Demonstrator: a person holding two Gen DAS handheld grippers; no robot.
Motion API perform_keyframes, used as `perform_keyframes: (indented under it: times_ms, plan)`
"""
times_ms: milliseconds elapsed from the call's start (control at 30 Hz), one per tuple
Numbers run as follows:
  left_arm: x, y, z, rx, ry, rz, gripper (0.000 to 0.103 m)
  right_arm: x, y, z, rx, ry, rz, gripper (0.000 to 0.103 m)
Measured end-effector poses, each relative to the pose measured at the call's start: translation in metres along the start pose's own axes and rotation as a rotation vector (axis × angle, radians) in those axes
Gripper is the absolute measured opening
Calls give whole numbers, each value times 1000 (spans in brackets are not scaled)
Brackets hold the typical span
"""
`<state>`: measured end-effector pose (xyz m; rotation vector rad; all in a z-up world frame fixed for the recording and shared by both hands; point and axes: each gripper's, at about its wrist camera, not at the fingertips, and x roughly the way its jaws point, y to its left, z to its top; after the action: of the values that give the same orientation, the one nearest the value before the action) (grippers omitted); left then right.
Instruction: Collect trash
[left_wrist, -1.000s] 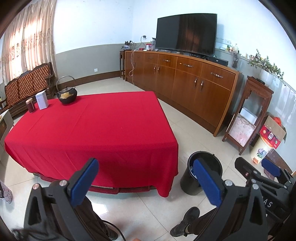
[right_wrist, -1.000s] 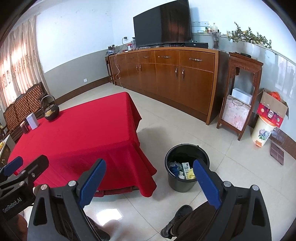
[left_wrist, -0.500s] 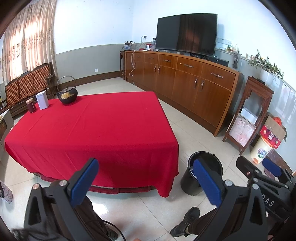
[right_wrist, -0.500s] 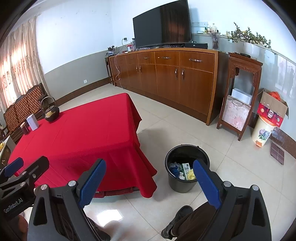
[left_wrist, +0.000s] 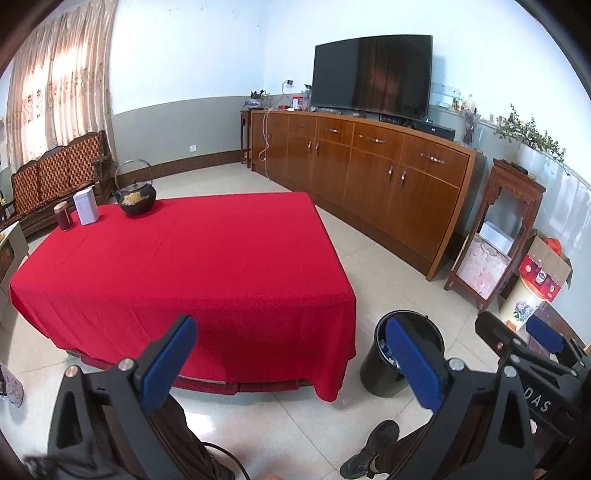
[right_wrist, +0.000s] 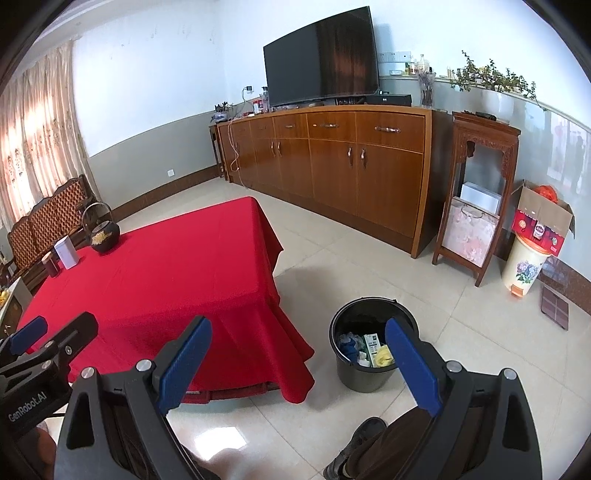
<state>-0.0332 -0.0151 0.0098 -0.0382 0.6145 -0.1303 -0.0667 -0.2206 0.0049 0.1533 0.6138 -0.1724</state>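
Only the right wrist view looks into the round black bucket (right_wrist: 371, 354) on the floor right of the red-clothed worktop (right_wrist: 177, 273): carton, yellow scrap. Left gripper (left_wrist: 288, 363) and right gripper (right_wrist: 297, 363) fingers spread wide, empty.

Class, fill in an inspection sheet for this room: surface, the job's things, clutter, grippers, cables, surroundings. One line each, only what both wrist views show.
Surface: table under a red tablecloth; no loose trash seen on it.
Job's things: round black plastic bin on the tiled floor beside the table corner, holding a green-and-white carton, yellow and blue scraps.
Clutter: black iron teapot, white tin and dark red tin at the table's far end.
Grippers: left gripper and right gripper both open, holding nothing.
Cables: light cord hanging down the long wooden sideboard.
Surroundings: dark television, carved wooden bench, curtains, cardboard box.
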Motion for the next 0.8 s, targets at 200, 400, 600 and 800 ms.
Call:
perform_keyframes:
  times_ms: [200,400,600,800]
  plan:
    - [-1,-2,2,3,-9,-2,103,-2,0,1,1,-6,2,96]
    - [-2,-3,2,2,-18,-2,103,-3,0,3,4,-10,2,96]
    - [-2,-5,4,4,-17,-2,103,-3,0,3,5,-9,3,96]
    - [-2,-5,4,5,-16,-2,103,-4,0,3,7,-12,4,96]
